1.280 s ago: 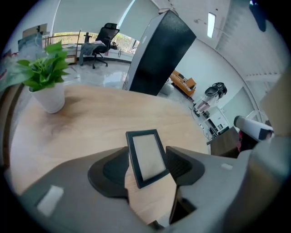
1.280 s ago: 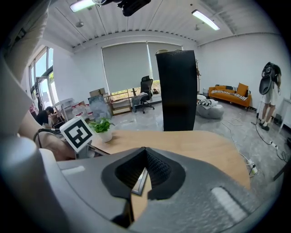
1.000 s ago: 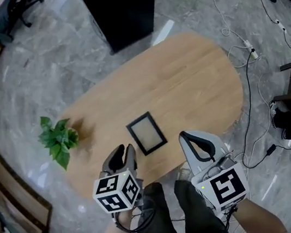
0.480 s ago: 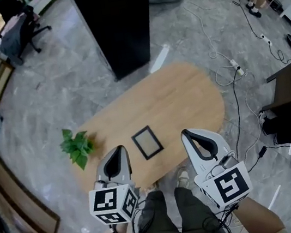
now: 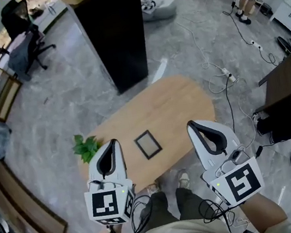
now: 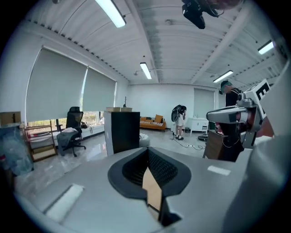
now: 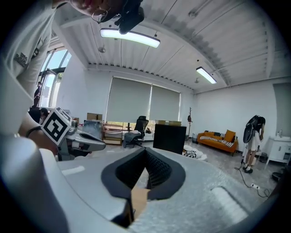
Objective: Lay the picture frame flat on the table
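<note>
Both your left gripper [image 5: 111, 145] and right gripper [image 5: 194, 127] are pressed together, empty, raised clear of the surface [image 5: 171, 103]; the picture frame [image 5: 147, 144] lies flat by its near edge, where a careless descent could knock it off.

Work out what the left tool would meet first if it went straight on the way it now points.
Probably the tall black cabinet, near its right edge: the left tool, shut, points level across the room. Aim is hard to judge; it might pass toward the orange sofa.
</note>
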